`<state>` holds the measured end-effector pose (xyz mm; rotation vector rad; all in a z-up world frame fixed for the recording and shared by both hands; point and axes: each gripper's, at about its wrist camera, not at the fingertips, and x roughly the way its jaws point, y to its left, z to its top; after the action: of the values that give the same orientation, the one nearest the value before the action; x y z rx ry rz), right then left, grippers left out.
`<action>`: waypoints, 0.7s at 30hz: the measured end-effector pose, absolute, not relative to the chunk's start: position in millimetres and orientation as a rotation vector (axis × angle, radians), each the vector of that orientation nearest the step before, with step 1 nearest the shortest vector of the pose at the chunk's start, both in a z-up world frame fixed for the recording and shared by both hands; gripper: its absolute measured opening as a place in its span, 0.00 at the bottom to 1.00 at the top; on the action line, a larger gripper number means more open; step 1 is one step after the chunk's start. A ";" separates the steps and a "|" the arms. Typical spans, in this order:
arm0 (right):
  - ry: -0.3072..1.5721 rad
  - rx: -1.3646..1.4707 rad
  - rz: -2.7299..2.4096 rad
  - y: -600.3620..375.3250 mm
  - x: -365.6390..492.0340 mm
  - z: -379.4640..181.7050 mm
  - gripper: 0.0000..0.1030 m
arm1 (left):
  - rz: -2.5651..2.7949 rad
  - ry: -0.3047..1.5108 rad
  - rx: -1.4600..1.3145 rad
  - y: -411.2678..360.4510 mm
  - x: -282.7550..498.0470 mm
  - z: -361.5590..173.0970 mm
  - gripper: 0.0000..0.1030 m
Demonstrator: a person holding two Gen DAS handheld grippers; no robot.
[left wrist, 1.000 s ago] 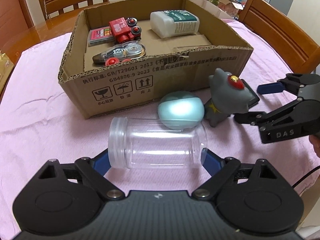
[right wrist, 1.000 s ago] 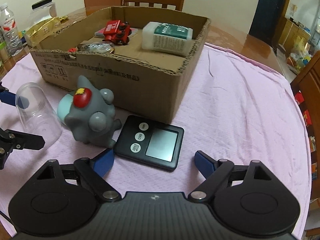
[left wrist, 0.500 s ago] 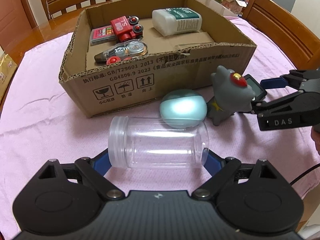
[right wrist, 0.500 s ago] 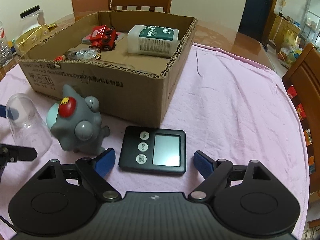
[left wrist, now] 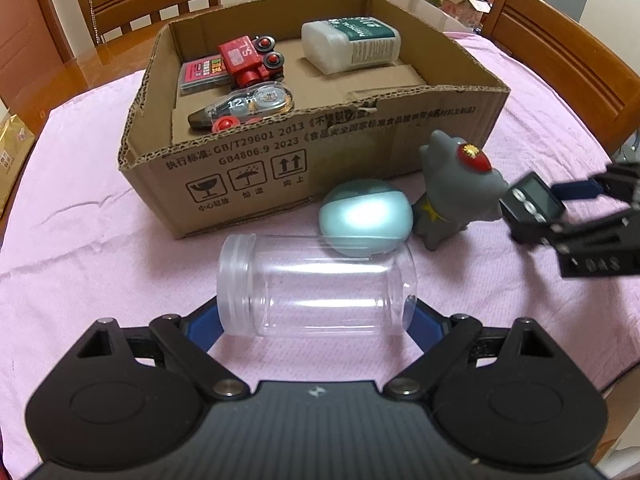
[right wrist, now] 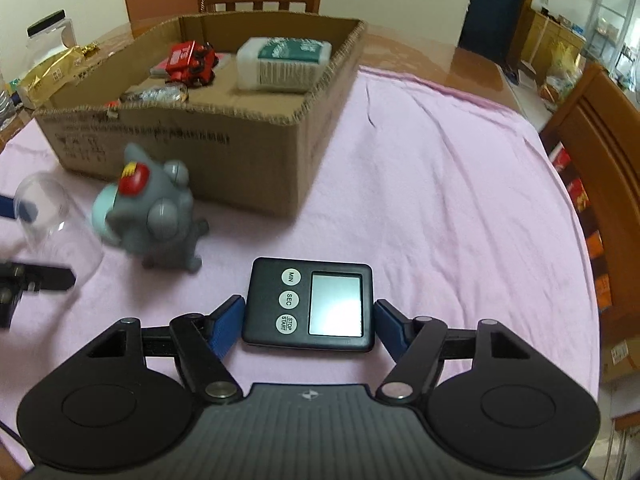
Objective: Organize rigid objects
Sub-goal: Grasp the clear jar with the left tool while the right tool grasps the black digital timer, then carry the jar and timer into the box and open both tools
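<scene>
The clear jar (left wrist: pixel 316 286) hides both blue fingertips (left wrist: pixel 202 322) of the left tongs (left wrist: pixel 316 320), so whether they press on it cannot be told. In the right wrist view the jar's mouth is cut off by the left edge. The teal ball (left wrist: pixel 366 216) is partly covered by the jar, and in the right wrist view it is mostly hidden behind the grey toy (right wrist: pixel 158 210), which is blurred there. The right tongs (left wrist: pixel 560 208) are smeared in the left wrist view and run off its right edge. The timer (right wrist: pixel 310 304) sits between the blue pads (right wrist: pixel 226 322); contact is unclear. Small red pieces (left wrist: pixel 226 124) behind the box wall (left wrist: pixel 280 160) are half hidden.
</scene>
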<state>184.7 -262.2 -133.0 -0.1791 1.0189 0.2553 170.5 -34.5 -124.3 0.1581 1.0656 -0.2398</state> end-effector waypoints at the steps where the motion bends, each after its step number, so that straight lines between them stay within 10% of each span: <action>1: 1.025 -0.173 0.256 -264.0 181.0 -132.8 0.72 | -0.240 1.064 0.159 -34.7 170.2 -124.3 0.89; 21: 1.001 -0.153 0.212 -255.8 182.4 -134.9 0.76 | -0.156 1.039 0.184 -46.6 172.8 -117.9 0.88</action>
<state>182.4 -255.8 -134.9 -0.1530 1.0014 0.2124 172.8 -46.6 -117.9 0.1836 1.0386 -0.1559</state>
